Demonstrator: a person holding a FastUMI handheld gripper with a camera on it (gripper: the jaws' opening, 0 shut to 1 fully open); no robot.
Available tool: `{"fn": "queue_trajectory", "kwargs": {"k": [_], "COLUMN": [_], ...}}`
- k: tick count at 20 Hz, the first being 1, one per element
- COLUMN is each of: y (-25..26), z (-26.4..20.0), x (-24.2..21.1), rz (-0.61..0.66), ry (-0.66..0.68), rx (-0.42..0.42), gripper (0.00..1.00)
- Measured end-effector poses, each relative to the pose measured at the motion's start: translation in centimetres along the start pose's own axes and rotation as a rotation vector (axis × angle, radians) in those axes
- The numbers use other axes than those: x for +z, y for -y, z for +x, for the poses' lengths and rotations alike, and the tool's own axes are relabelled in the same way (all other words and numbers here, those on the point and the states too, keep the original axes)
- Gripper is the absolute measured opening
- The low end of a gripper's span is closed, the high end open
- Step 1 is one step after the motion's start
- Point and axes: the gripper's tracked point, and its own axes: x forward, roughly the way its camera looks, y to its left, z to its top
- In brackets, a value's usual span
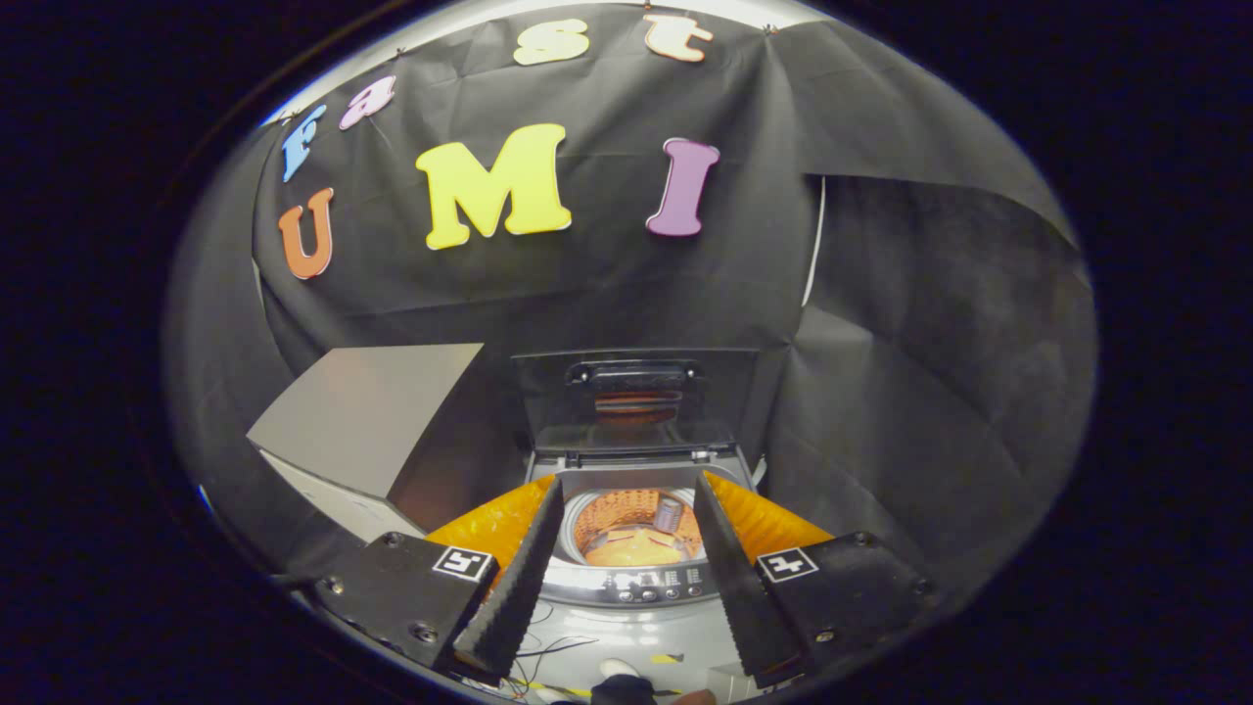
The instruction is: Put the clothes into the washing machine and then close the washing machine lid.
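The gripper (626, 519) hangs above the washer (634, 578), its two black ribbed fingers (514, 578) spread wide with nothing between them but the view down into the machine. The washer sits straight ahead at 12 o'clock from the fingertips, and its open drum (634, 529) shows in the gap between the fingers. The drum is a round tub with a perforated wall lit orange; at its bottom lies an orange-looking mass (631, 550), perhaps cloth, though I cannot tell for sure. A small grey upright piece (669, 513) stands at the drum's 2 o'clock rim; what it is I cannot tell. The lid (634, 397) stands raised at the far side of the drum, at 12 o'clock, roughly upright, with a dark handle (634, 372) near its top edge and an orange reflection beneath it. The control panel (641, 587) with small buttons runs along the washer's near edge, at 6 o'clock from the drum. A grey box (367, 426) stands just beside the washer at about 10 o'clock. Thin cables (553, 646) lie on the floor below the panel.
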Motion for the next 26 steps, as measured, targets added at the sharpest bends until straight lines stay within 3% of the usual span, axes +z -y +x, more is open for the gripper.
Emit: {"fn": "queue_trajectory", "kwargs": {"k": [5, 10, 16, 26], "y": [-0.8, -0.7, 0.4, 3.3], "z": [-6.8, -12.4, -17.6, -24.7], "x": [-0.5, -1.7, -2.9, -5.9], "rz": [0.003, 0.009, -0.001, -0.085], "ry": [0.122, 0.195, 0.313, 0.436], "rx": [-0.046, -0.109, -0.131, -0.01], "gripper": [0.84, 0.9, 0.9, 0.9]}}
